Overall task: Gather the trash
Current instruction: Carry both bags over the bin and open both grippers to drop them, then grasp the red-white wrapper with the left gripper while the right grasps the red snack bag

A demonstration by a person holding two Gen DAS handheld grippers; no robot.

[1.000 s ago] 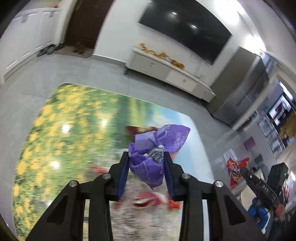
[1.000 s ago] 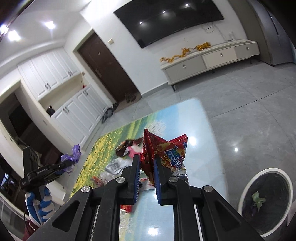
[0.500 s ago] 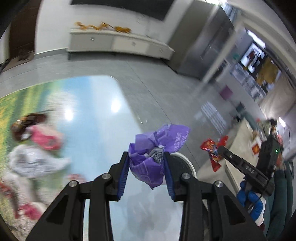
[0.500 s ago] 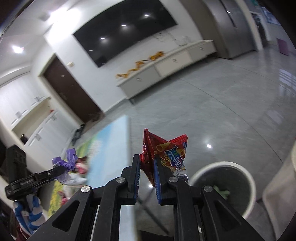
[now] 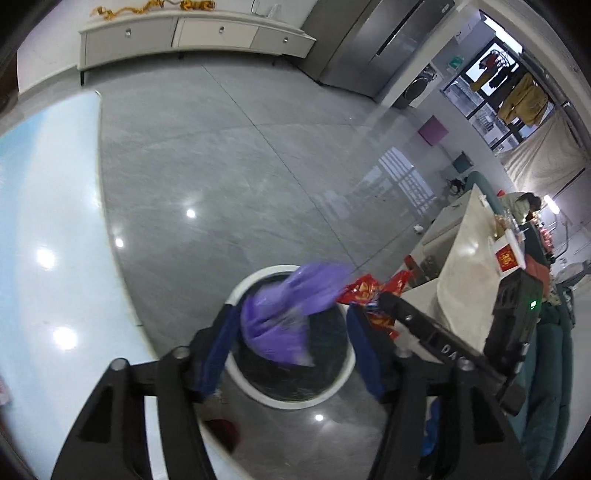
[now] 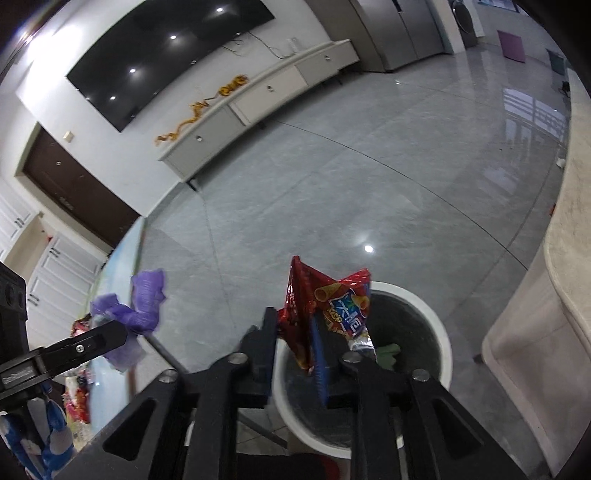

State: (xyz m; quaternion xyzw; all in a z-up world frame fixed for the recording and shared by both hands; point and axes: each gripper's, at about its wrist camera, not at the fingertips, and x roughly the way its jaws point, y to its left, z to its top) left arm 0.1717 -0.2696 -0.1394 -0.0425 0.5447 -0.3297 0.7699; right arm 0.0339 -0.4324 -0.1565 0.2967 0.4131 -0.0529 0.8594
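Observation:
My left gripper (image 5: 291, 314) hangs over a round black bin with a white rim (image 5: 251, 280). Its jaws are opening and stand wide. A crumpled purple wrapper (image 5: 288, 321), blurred, lies loose between them against the left pad, clear of the right one. My right gripper (image 6: 293, 321) is above the same bin (image 6: 439, 332). Its jaws are also opening, and a red snack bag (image 6: 328, 306) stands slack in the widened gap. In the left wrist view the red bag (image 5: 365, 291) and the right gripper (image 5: 391, 306) sit just right of the purple wrapper.
The glossy printed table (image 5: 44, 221) is at the left, with more wrappers (image 6: 77, 398) on it. A beige sofa (image 5: 469, 266) rises close on the right of the bin. A green scrap (image 6: 388, 354) lies inside the bin. Grey tiled floor and a white TV cabinet (image 5: 184, 33) lie beyond.
Both grippers swung off the table and down over the bin. The left jaws spread wide and the purple wrapper came loose. The right jaws parted slightly around the red bag.

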